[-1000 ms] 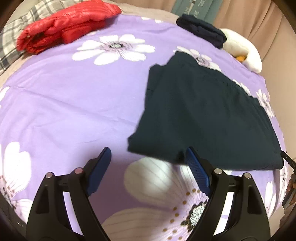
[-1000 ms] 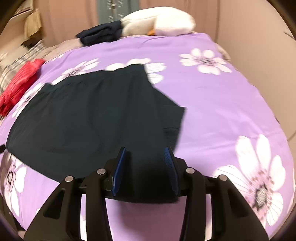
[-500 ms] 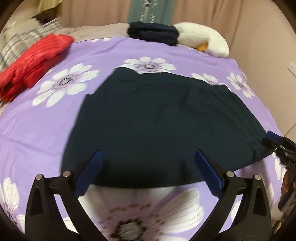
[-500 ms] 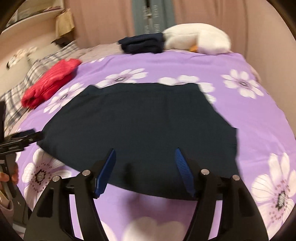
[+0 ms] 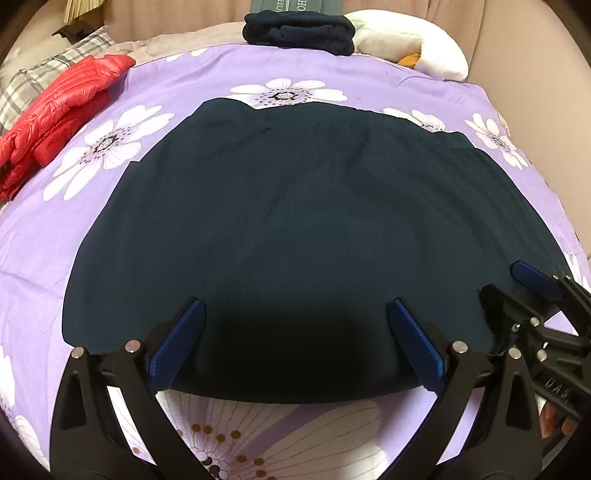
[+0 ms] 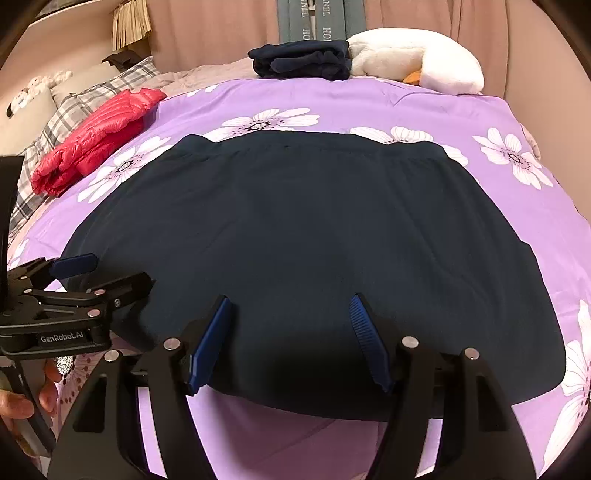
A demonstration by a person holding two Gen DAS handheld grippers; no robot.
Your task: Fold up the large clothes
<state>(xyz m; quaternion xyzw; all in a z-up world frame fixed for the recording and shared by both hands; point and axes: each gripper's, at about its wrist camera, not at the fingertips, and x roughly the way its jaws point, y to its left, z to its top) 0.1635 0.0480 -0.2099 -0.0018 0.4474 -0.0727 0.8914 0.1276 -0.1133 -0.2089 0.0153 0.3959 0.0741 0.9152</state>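
A large dark navy garment [image 5: 295,221] [image 6: 306,236] lies flat and smooth on the purple flowered bedspread [image 5: 155,85] [image 6: 369,107]. My left gripper [image 5: 295,310] hovers open and wide over the middle of its near edge, with nothing pinched between the blue pads. My right gripper [image 6: 290,302] is open more narrowly over the same near edge, and its pads press nothing. Each gripper shows in the other's view: the right gripper [image 5: 513,288] over the garment's right corner, the left gripper [image 6: 110,273] over its left corner, a hand below it.
A red puffer jacket [image 5: 55,122] [image 6: 96,140] lies at the bed's left side by a plaid pillow [image 6: 74,99]. At the far end sit a folded dark clothes pile [image 5: 299,31] [image 6: 303,61] and a white plush toy [image 5: 417,48] [image 6: 417,59]. A wall borders the right.
Both grippers have swung in from the garment's outer corners toward the middle of its near edge. Both sets of jaws stand wider than a second ago. The garment lies still.
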